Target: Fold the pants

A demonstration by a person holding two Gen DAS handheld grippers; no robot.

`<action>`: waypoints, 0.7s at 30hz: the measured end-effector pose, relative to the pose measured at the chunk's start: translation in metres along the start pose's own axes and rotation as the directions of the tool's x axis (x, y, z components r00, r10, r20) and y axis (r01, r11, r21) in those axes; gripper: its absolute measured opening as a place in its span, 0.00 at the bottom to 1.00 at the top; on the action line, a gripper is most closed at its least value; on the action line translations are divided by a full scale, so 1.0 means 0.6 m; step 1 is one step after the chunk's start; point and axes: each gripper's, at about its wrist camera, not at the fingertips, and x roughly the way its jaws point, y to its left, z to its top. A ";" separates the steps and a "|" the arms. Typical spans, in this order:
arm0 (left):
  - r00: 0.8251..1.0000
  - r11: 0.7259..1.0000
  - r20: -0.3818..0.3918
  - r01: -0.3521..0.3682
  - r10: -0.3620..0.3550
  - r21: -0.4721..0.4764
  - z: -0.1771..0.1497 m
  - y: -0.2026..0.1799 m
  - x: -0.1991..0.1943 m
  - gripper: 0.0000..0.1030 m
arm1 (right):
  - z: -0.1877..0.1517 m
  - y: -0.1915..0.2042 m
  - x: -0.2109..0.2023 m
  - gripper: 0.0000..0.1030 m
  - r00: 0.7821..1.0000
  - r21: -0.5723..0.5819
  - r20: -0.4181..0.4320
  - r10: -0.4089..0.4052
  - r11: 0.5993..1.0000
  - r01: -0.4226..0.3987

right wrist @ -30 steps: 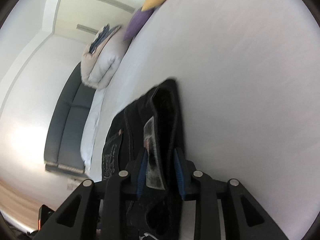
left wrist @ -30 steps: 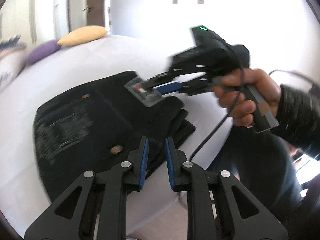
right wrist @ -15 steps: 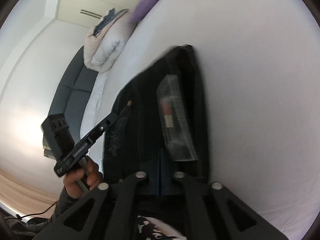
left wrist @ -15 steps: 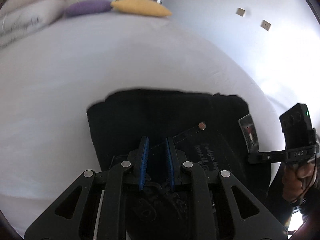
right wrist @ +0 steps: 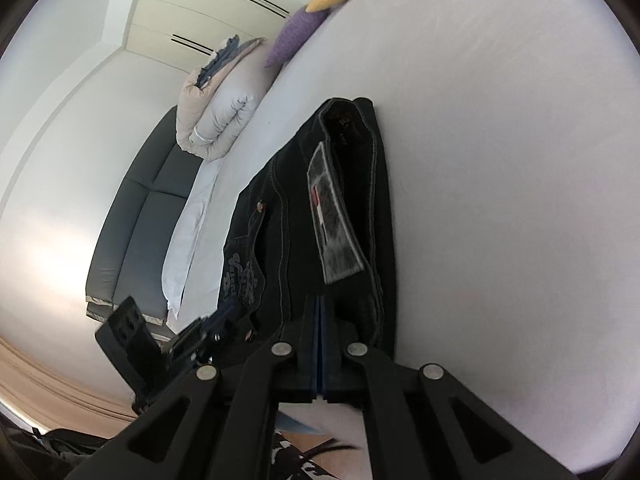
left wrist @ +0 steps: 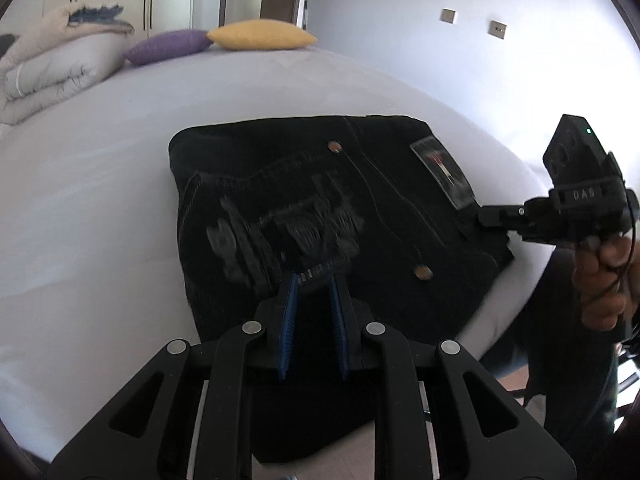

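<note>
Black jeans [left wrist: 320,200] lie folded into a compact rectangle on the white bed, back pocket embroidery and a grey waistband patch [left wrist: 442,172] facing up. My left gripper [left wrist: 313,280] is open over the near edge of the jeans, with dark cloth between its blue pads; whether it touches is unclear. My right gripper [right wrist: 320,304] is shut, its tips at the waistband corner of the jeans [right wrist: 340,208]; no cloth shows between the pads. In the left wrist view it sits at the right corner of the jeans [left wrist: 492,216].
The white bed [left wrist: 100,200] carries a purple pillow [left wrist: 168,46], a yellow pillow [left wrist: 260,34] and a rolled duvet [left wrist: 52,68] at its far end. A dark sofa [right wrist: 132,224] stands beside the bed. The bed's near edge drops to a wooden floor.
The right gripper closed from open and settled at the waistband corner. The left gripper swung over the folded jeans and drew back to their near edge, still open.
</note>
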 end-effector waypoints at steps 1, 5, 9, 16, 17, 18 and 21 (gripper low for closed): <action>1.000 1.000 0.011 -0.006 0.005 0.002 -0.008 -0.003 -0.006 0.16 | -0.004 -0.003 -0.004 0.00 1.000 0.004 0.004 0.000 1.000 0.000; 0.999 0.999 0.025 0.021 -0.020 -0.029 -0.024 -0.020 -0.030 0.16 | -0.016 0.005 -0.024 0.05 1.000 0.003 0.022 -0.014 1.000 0.014; 0.997 0.994 0.028 0.070 -0.068 -0.082 -0.033 -0.010 -0.068 0.21 | -0.002 0.020 -0.064 0.61 0.991 -0.011 0.107 -0.076 0.997 0.077; 0.986 0.950 0.147 0.115 -0.074 -0.289 0.005 0.092 -0.134 0.96 | 0.077 0.019 -0.042 0.68 0.990 0.009 0.104 -0.094 0.996 0.094; 0.988 0.940 0.126 0.128 -0.092 -0.315 0.012 0.105 -0.127 0.96 | 0.083 0.015 -0.037 0.68 0.992 0.011 0.090 -0.091 0.996 0.091; 0.989 0.929 0.107 0.138 -0.107 -0.343 0.017 0.116 -0.116 0.96 | 0.097 0.012 -0.018 0.68 0.993 0.019 0.063 -0.101 0.995 0.100; 0.988 0.904 0.044 0.155 -0.150 -0.399 0.030 0.146 -0.084 0.96 | 0.116 -0.014 0.013 0.68 0.992 0.047 0.004 -0.127 0.991 0.126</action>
